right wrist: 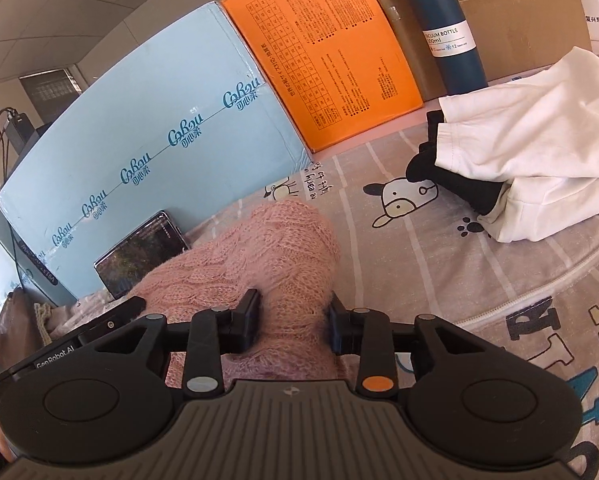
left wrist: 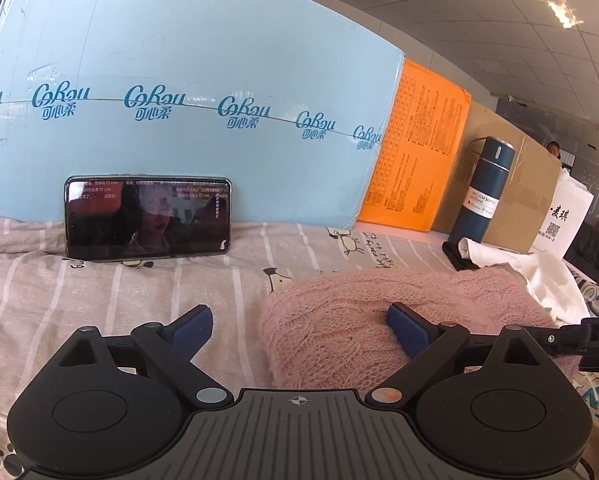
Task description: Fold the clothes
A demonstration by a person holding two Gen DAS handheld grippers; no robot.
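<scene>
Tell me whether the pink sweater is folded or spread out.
Folded, or at least bundled: the pink sweater sits as a thick compact mound on the bedsheet, no sleeves lying out. How neatly, cannot tell.

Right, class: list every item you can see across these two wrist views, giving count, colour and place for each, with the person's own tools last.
Pink fuzzy knitted sweater: one, pink, bunched on the bedsheet, between both grippers.
White cotton garment: one, white, crumpled at far right.
Black cloth item: one, black, partly under the white garment; its type is unclear.
Striped cartoon-print bedsheet: one, grey-pink with white stripes, covering the surface.
Black smartphone: one, screen lit, leaning on the blue box.
Light blue cardboard box: one, behind the phone.
Orange printed box: one, right of the blue box.
Brown cardboard box: one, behind the bottle.
Dark blue vacuum bottle: one, upright.
White paper bag: one, far right.
Left gripper: black, blue pads, open.
Right gripper: black, fingers either side of the sweater.
</scene>
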